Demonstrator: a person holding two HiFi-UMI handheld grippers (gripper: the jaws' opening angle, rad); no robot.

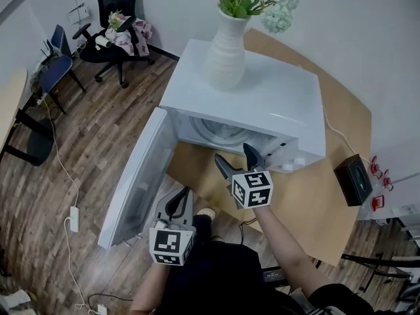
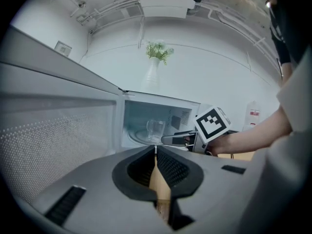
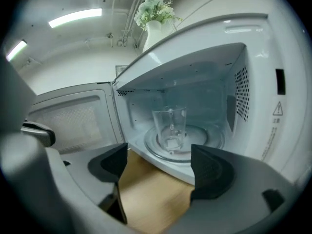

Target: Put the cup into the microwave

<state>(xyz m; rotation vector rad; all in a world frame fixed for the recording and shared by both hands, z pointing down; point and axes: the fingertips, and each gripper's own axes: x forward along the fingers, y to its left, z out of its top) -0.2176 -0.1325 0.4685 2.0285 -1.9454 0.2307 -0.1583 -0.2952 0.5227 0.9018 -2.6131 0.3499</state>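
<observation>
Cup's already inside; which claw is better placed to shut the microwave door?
Left, probably: the left claw is shut beside the open door, while the right claw stands open facing the cup.

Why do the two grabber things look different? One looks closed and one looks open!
The left gripper has its jaws pressed together, while the right gripper has its jaws wide apart. The right gripper is up at the open front of the microwave, facing the cup inside. The left gripper sits nearer the person, by the open door. Both hold nothing, and each carries a cube with square markers.
</observation>
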